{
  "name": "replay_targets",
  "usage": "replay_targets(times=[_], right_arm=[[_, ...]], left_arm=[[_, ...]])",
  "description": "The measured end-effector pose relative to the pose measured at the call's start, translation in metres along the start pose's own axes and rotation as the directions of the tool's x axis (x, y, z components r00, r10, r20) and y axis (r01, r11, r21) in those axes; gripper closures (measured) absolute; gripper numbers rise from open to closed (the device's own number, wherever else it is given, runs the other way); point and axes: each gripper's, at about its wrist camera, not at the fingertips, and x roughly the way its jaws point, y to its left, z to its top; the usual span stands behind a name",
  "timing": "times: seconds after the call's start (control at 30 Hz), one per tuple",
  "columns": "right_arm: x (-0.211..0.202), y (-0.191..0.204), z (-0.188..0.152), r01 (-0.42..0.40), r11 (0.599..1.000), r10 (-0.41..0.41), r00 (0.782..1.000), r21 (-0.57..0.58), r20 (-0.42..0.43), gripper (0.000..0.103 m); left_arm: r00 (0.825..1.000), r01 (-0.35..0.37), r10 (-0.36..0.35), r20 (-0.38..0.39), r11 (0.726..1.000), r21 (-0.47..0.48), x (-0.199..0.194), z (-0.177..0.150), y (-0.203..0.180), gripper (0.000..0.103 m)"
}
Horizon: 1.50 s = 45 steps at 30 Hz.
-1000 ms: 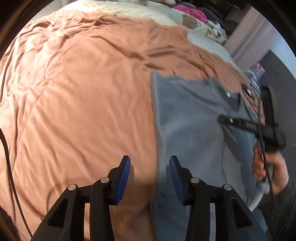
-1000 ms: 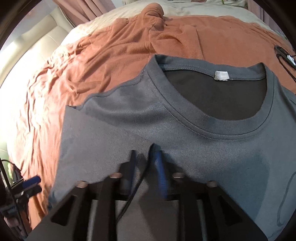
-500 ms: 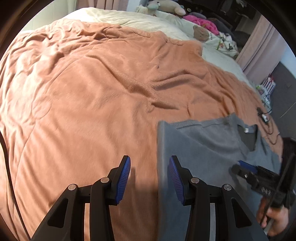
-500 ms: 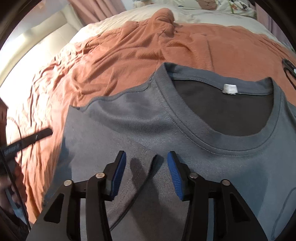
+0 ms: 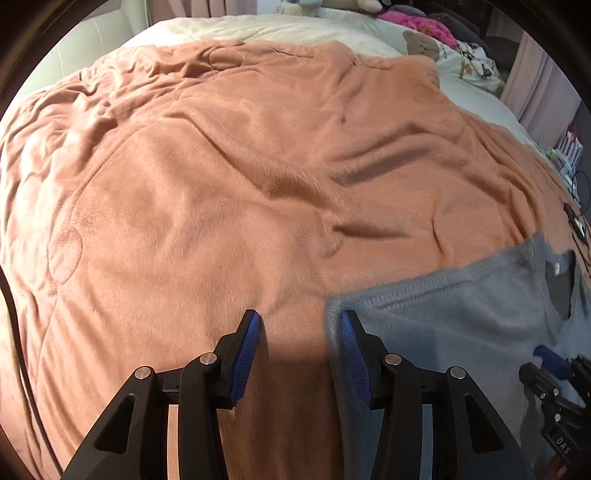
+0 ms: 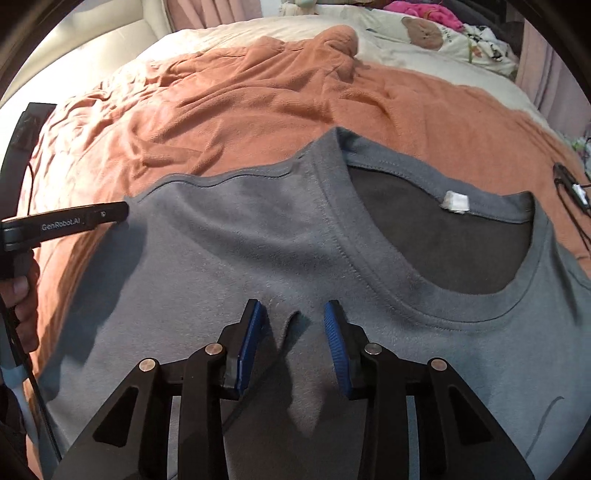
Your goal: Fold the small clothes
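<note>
A grey T-shirt [image 6: 236,258] lies flat on an orange-brown blanket [image 6: 240,110], its collar and white label [image 6: 456,201] at the far right. My right gripper [image 6: 295,317] points down at the chest area. Its jaws are closing around a small raised ridge of cloth, and the pads do not press on it. My left gripper [image 5: 301,343] hovers over the blanket [image 5: 221,203] with its jaws opening slightly and nothing between them. Its right finger [image 5: 354,354] stands at the shirt's left edge [image 5: 461,325]. In the right wrist view the left gripper [image 6: 74,221] reaches the sleeve side.
Cream bedding [image 5: 277,29] with a bear-print pillow [image 6: 424,33] and a pink item [image 6: 424,9] lies at the far end. A black cable with a plug [image 6: 572,192] rests on the blanket right of the collar. A person's hand [image 6: 22,302] holds the left gripper's handle.
The left gripper swung left off the shirt, which now lies at its lower right. The right gripper's jaws opened off the cloth, then narrowed again over a ridge of cloth.
</note>
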Motion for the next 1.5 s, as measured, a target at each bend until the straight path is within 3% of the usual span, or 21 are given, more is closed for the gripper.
replay_targets(times=[0.13,0.2,0.27,0.57,0.67,0.83,1.0,1.5], right_arm=[[-0.006,-0.002,0.001,0.008,1.0,-0.008,1.0,0.012,0.007,0.069],[-0.011,-0.01,0.001,-0.011,1.0,0.01,1.0,0.026,0.013,0.06],[-0.022,-0.022,0.0,-0.033,0.999,0.031,0.999,0.043,0.034,0.038],[-0.081,-0.069,-0.03,-0.044,0.995,0.041,0.999,0.092,0.034,0.035],[-0.116,-0.08,-0.043,-0.031,0.996,0.027,0.999,0.082,0.042,0.021],[-0.181,-0.105,-0.064,-0.02,0.994,0.016,0.999,0.105,0.044,0.016],[-0.252,-0.132,-0.094,-0.002,0.99,-0.008,0.997,0.144,0.072,0.015],[-0.443,-0.166,-0.202,0.049,0.977,-0.08,0.986,0.209,0.147,0.015]], left_arm=[[0.999,-0.025,0.027,0.041,0.998,-0.059,-0.015,0.008,0.008,0.053],[0.998,-0.003,0.006,0.055,0.999,-0.054,-0.024,0.007,0.011,0.053],[0.998,0.003,0.0,0.064,0.999,-0.055,-0.033,0.003,0.012,0.053],[0.999,0.036,-0.034,0.036,0.998,-0.045,-0.073,-0.035,-0.016,0.05],[0.999,0.037,-0.036,0.038,0.999,-0.028,-0.098,-0.047,-0.034,0.042],[0.997,0.054,-0.054,0.059,0.999,-0.008,-0.161,-0.07,-0.064,0.024],[0.994,0.054,-0.056,0.095,0.998,0.018,-0.222,-0.095,-0.09,0.014],[0.977,0.158,-0.162,0.141,0.987,0.042,-0.364,-0.197,-0.162,0.011]])
